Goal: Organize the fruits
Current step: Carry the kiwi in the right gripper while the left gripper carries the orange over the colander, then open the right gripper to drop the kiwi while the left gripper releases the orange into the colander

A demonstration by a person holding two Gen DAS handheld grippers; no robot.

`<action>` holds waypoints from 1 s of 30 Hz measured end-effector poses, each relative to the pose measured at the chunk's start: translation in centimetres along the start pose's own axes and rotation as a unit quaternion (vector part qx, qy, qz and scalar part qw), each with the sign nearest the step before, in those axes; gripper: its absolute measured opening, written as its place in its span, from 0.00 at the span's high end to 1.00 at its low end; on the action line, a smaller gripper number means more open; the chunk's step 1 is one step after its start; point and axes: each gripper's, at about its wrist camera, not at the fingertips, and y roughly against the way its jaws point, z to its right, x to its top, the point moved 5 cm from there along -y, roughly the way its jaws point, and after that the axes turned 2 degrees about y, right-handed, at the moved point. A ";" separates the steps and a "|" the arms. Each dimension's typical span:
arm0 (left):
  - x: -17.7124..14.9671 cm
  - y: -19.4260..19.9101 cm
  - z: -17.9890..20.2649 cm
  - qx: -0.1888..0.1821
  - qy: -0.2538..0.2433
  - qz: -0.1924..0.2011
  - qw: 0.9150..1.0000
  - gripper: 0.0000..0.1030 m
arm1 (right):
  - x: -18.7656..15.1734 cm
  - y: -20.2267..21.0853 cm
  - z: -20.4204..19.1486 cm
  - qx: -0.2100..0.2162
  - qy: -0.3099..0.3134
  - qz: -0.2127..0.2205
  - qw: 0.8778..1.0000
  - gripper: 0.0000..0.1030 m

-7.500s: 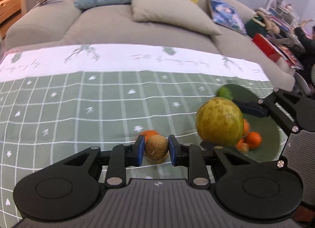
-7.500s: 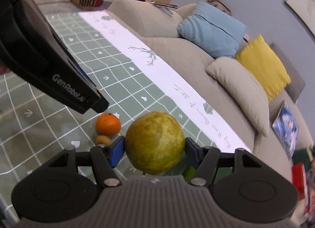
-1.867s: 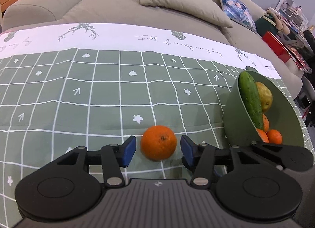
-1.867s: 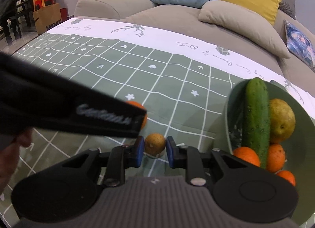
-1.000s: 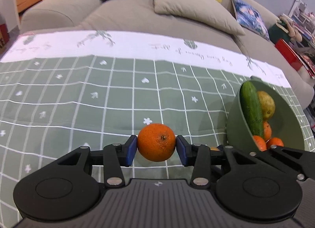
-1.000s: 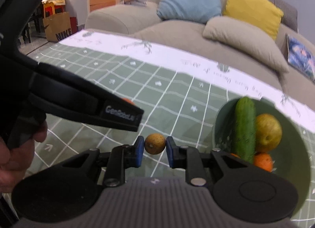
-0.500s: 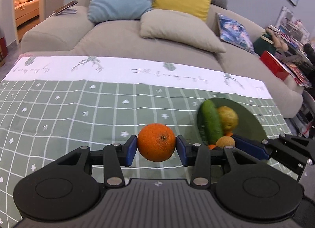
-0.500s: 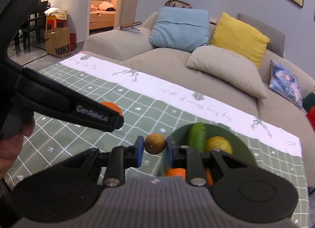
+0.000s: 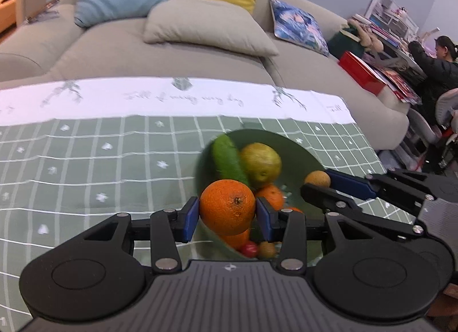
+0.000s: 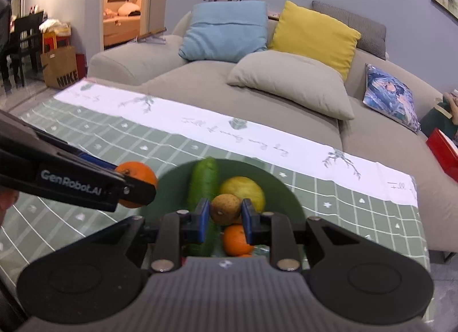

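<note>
sage green bowl (image 10: 289, 197), bright orange orange (image 9: 227, 206), dark green cucumber (image 10: 202, 181), green-and-white grid tablecloth (image 9: 86, 160) with tiny hearts, blue and mustard-yellow cushions (image 10: 226, 29)

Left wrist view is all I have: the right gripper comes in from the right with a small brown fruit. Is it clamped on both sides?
Observer: Yes. In the right wrist view both blue pads of the right gripper press on the brown fruit.
Operator: Is it over the bowl?
Observer: It looks so. From there it shows against the middle of the bowl, in front of the yellow fruit.
Operator: And my orange from that side?
Observer: The orange in the left gripper shows at the bowl's left rim, not over the middle.
</note>
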 end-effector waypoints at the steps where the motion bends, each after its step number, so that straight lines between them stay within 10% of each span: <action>1: 0.0 -0.5 0.3 -0.006 0.003 -0.006 1.000 0.53 | -0.2 -0.4 0.4 0.002 0.007 -0.004 1.000 0.81; 30: -1.4 -7.9 3.1 -0.018 0.097 -0.106 0.989 0.53 | -3.8 -8.6 3.5 0.071 0.138 -0.113 0.981 0.81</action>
